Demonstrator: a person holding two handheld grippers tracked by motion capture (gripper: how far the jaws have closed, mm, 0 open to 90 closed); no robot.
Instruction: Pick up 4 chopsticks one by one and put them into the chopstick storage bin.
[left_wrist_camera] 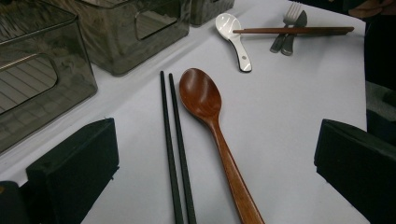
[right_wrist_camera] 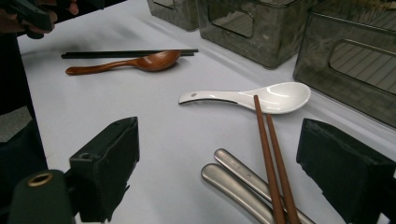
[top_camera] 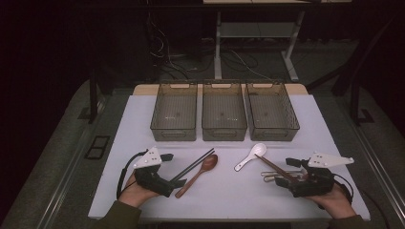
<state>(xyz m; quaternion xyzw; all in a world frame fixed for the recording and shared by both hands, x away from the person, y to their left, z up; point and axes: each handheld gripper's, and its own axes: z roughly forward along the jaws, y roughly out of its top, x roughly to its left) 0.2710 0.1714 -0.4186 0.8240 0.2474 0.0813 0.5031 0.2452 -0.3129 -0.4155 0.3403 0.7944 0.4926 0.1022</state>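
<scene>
White tabletop, lower frame: left gripper (left_wrist_camera: pixel 215 158) and right gripper (right_wrist_camera: pixel 243 168), jaws wide and empty, face black chopsticks (left_wrist_camera: pixel 173 149) and brown chopsticks (right_wrist_camera: pixel 271 154) — light, stiff, likely slippery; best pinched mid-shaft.

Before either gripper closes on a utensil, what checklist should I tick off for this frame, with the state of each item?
1. Left gripper open: ok, jaws wide apart.
2. Left gripper lined up: ok, black chopsticks and wooden spoon lie between its jaws, side by side.
3. Right gripper open: ok, jaws spread.
4. Right target free to lift: not ok, brown chopsticks lie across the metal handles, tips resting in the white spoon.
5. Three bins ready to receive: ok, all look empty.
6. Which utensil goes in which bin: cannot tell.
</scene>
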